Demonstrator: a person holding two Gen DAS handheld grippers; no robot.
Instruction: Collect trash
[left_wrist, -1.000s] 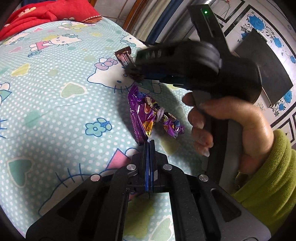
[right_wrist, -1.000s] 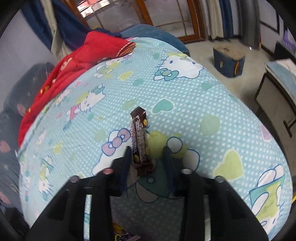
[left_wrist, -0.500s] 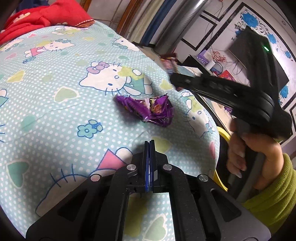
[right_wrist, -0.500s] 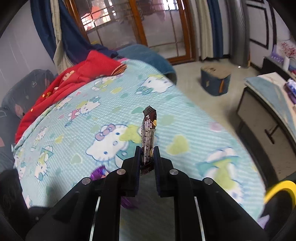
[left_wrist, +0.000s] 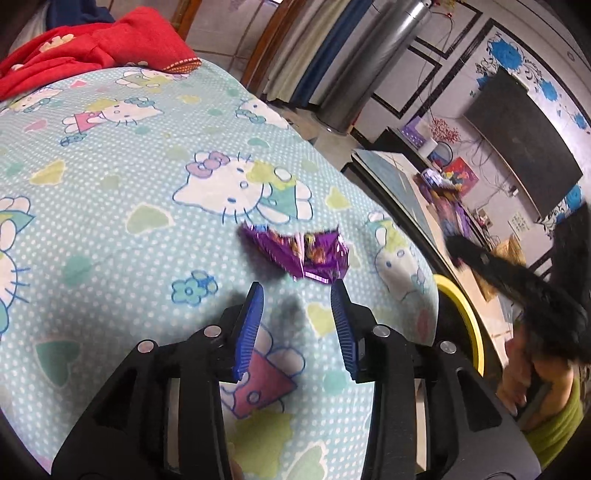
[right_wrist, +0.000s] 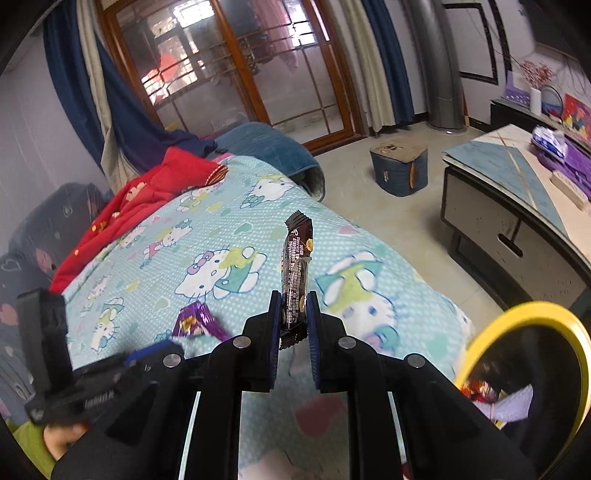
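Observation:
A crumpled purple wrapper (left_wrist: 301, 254) lies on the Hello Kitty bedsheet (left_wrist: 110, 192), just ahead of my left gripper (left_wrist: 297, 295), which is open and empty. The wrapper also shows in the right wrist view (right_wrist: 197, 321). My right gripper (right_wrist: 293, 306) is shut on a dark brown snack bar wrapper (right_wrist: 295, 266) and holds it upright above the bed edge. A yellow-rimmed bin (right_wrist: 524, 365) with trash inside stands at the lower right, beside the bed; its rim shows in the left wrist view (left_wrist: 461, 317).
A red blanket (right_wrist: 140, 206) lies at the bed's far end. A low TV cabinet (right_wrist: 517, 214) with clutter stands right of the bed. A small blue stool (right_wrist: 399, 170) sits on the floor. The left gripper shows blurred in the right wrist view (right_wrist: 96, 380).
My left gripper has opened and come closer to the purple wrapper. My right gripper has closed on the brown bar wrapper, lifted it and swung right toward the bin.

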